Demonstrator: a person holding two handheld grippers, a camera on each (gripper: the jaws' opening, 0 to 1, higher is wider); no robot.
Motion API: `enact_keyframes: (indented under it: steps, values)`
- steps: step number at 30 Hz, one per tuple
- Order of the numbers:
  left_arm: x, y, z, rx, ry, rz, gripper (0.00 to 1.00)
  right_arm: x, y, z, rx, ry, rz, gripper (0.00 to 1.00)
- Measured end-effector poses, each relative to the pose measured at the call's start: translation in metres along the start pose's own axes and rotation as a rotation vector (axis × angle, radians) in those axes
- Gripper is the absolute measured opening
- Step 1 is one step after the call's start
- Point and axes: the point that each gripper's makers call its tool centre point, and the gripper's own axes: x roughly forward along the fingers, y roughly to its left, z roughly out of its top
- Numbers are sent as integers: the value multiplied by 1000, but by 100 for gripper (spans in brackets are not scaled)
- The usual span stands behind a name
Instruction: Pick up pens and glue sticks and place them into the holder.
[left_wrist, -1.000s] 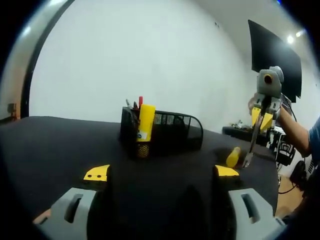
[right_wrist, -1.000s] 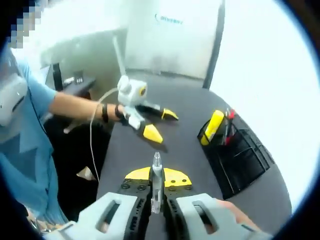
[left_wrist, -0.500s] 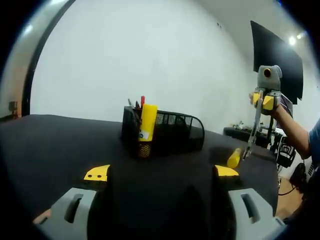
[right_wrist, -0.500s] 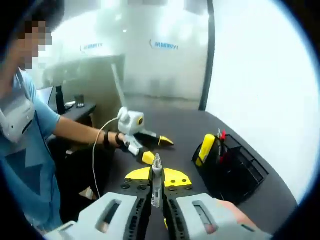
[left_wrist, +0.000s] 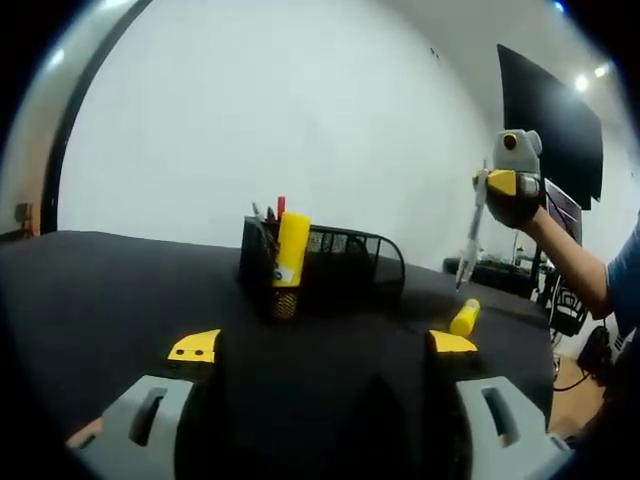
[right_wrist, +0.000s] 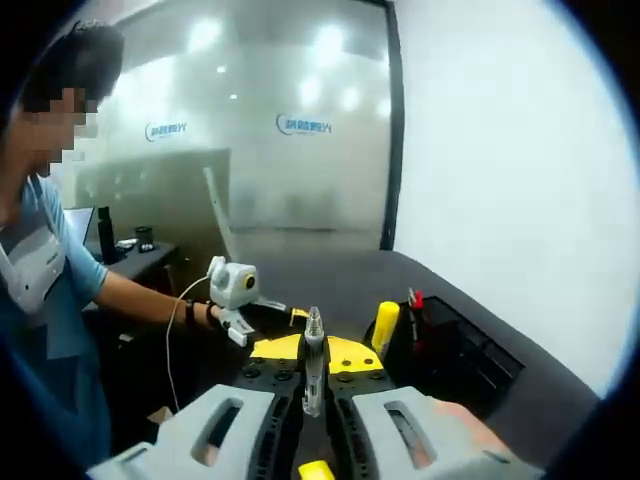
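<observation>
Right gripper (right_wrist: 313, 375) has its jaws pressed together on a clear pen (right_wrist: 313, 360), which stands up between the yellow pads with its tip pointing forward; in the left gripper view the same right gripper (left_wrist: 470, 235) hangs in the air above the table, well to the right of the holder, with the clear pen (left_wrist: 469, 238) dangling nearly upright below it and clear of the surface. Left gripper (left_wrist: 322, 345) sits low over the black table (left_wrist: 100, 290) with its jaws spread wide and nothing between them, and in the right gripper view it (right_wrist: 275, 312) lies out near the holder at the end of a person's forearm (right_wrist: 140, 297). The black mesh holder (left_wrist: 325, 265) stands on the table ahead of the left gripper; a yellow glue stick (left_wrist: 291, 248) leans upright in its front corner, and beside it a red pen (left_wrist: 281, 206) and some darker ones poke above the rim. A second yellow glue stick (left_wrist: 464, 318) lies on the table to the right of the holder, well apart from it and below the hanging pen. In the right gripper view the holder (right_wrist: 455, 350) is to the right of the pinched pen, with the upright glue stick (right_wrist: 384, 327) at its near end. A white wall (left_wrist: 260, 110) rises behind the holder, and a dark screen (left_wrist: 550, 125) hangs to its far right.
</observation>
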Motion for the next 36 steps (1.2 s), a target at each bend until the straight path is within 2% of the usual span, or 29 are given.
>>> enact_keyframes:
  steps: [9, 18, 21, 23, 28, 36]
  values:
    - [5, 15, 3, 1, 0, 0, 78, 12, -16, 17, 22, -69, -1, 5]
    - [2, 5, 2, 4, -3, 0, 78, 25, -33, 34, 37, -144, -45, 5]
    - [1, 1, 1, 4, -2, -1, 78, 27, -38, 39, 40, -152, -53, 5]
    - [2, 5, 1, 5, 0, 1, 78, 27, -40, 42, 40, -156, -57, 5]
    - [0, -2, -1, 8, 8, -1, 78, 30, -46, 47, 32, -153, -66, 5]
    - [0, -1, -1, 6, 6, -1, 78, 37, -59, 55, 33, -164, -91, 5]
